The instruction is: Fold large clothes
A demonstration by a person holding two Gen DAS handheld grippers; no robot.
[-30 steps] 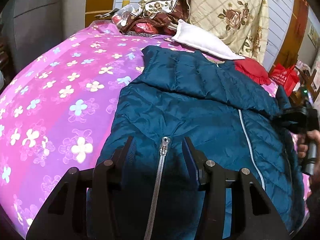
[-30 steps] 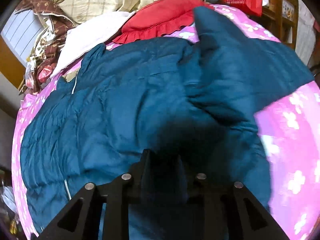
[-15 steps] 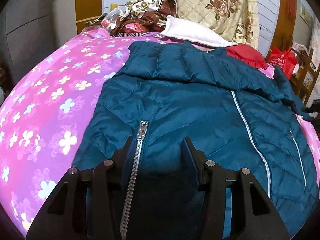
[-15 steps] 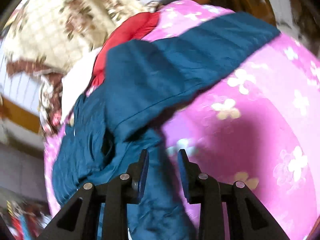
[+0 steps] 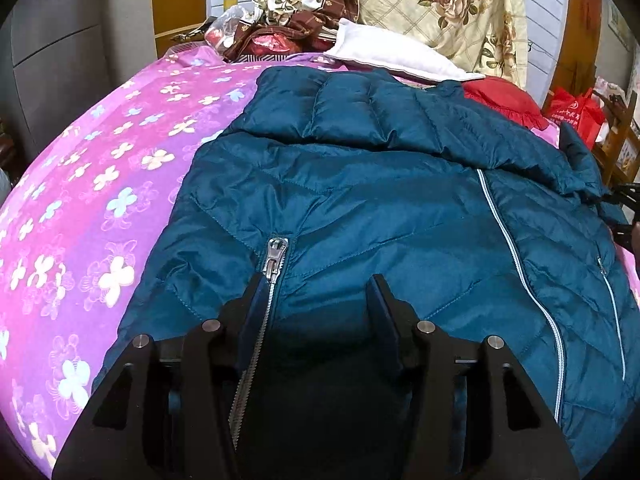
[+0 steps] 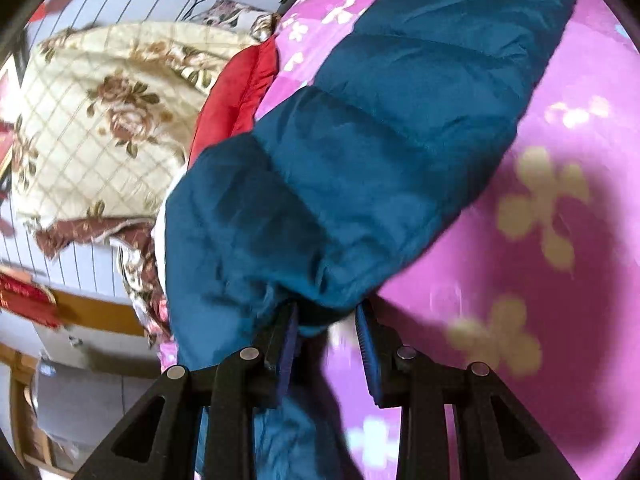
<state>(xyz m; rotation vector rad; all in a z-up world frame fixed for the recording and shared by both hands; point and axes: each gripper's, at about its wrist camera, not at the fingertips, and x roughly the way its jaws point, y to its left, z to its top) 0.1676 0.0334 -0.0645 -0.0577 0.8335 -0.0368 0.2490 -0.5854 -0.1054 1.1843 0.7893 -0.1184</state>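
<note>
On the bed, across a pink-purple floral bedspread [image 5: 100, 184], a teal quilted down jacket [image 5: 380, 216] lies front-up. Its hood or collar end [image 5: 360, 108] is toward the pillows and its hem is nearest the left wrist camera. A white pillow [image 5: 400, 60] and a red cushion [image 5: 504, 100] sit just beyond the hood.

Left gripper [image 5: 320, 312]: low over the hem edge. Jaws have just been opening and now stand apart, straddling jacket fabric beside the pocket zipper [image 5: 274, 256]. Pads do not look pressed onto the cloth; I read this as released, either settling the hem flat or readying a fresh pinch. The position makes sense as an anchor at the near end while the other hand works the sleeve.

Right gripper [image 6: 326, 328]: jaws are narrowly parted around a bunch of jacket fabric at the base of the sleeve [image 6: 380, 128]. The picture is blurred, so contact is hard to confirm, but the cloth gathers and lifts at the jaws, so I judge it grasped. In the right wrist view the sleeve stretches away up-right over the bedspread, well off the body. Likely purpose: draw the sleeve in across the chest as the first fold.

Orientation: the jacket's long axis runs hem to hood, from the near edge of the bed toward the headboard pillows. The main front zipper [image 5: 516, 248] follows that line, slanting slightly right in the left wrist view. The sleeve's long axis lies crosswise to the body.
</note>
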